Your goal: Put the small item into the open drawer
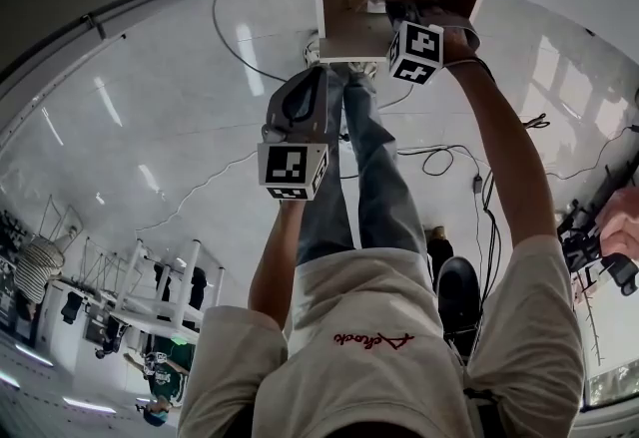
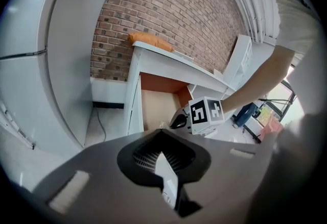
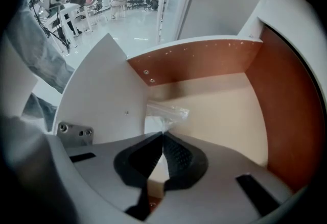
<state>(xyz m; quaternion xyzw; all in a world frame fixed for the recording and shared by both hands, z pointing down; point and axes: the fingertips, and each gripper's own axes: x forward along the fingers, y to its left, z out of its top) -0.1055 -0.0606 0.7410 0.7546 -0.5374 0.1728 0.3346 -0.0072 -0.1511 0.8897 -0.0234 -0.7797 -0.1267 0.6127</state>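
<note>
risk one: the clear bag looked thin and slack; if it clung to a pad on release, it could be dragged back out of the drawer.
risk two: the right tongs sat close to the white side wall; a sideways pull could knock it.
right tongs: clamped on a corner of the clear bag.
bag position: inside the drawer, near that wall; contact with the floor unclear.
left tongs: together, nothing seen held.
right arm: stretched forward into the drawer.
left arm: bent, held short of the drawer front.
</note>
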